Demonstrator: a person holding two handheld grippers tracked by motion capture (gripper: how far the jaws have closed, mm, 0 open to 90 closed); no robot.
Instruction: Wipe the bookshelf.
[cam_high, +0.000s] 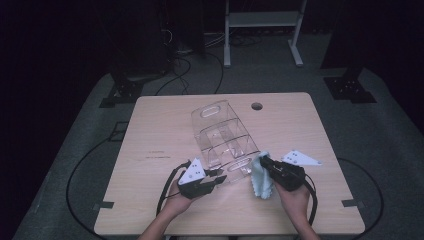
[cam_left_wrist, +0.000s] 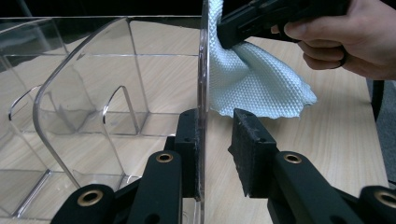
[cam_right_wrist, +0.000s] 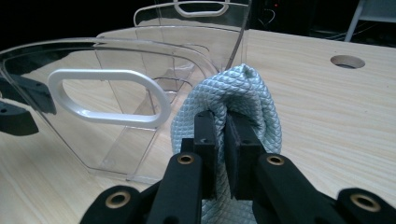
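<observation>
Dark floor and black surroundings frame a pale wooden table (cam_high: 165, 145) with a round cable hole (cam_high: 256, 106) near its far edge; a white metal frame (cam_high: 262, 30) stands on the floor beyond it, and black cables loop on the floor at both sides.

Centre of the table: a clear acrylic organizer (cam_high: 225, 142) with several compartments and oval handle cut-outs lies tilted, its far end toward the cable hole and its near end between the two grippers.

Left gripper (cam_high: 216, 179), held in the person's left hand (cam_high: 175, 197): its jaws straddle one clear wall at the near end of the organizer. In the left gripper view the wall (cam_left_wrist: 202, 93) stands edge-on between the two black pads; the left pad (cam_left_wrist: 189, 149) lies against it, while a gap shows between the wall and the right pad (cam_left_wrist: 250, 149). The jaws sit at the narrowest setting they reach, closed on this wall.

Right gripper (cam_high: 264, 162), held in the person's right hand (cam_high: 296, 197): its jaws are pressed together on a fold of a light blue textured cloth (cam_high: 261, 177). In the right gripper view the cloth (cam_right_wrist: 243, 93) bulges up over the jaw tips and rests just beside the organizer's outer wall, next to an oval handle cut-out (cam_right_wrist: 109, 95). In the left gripper view the cloth (cam_left_wrist: 252, 84) touches the far face of the clamped wall and hangs down to the tabletop.
</observation>
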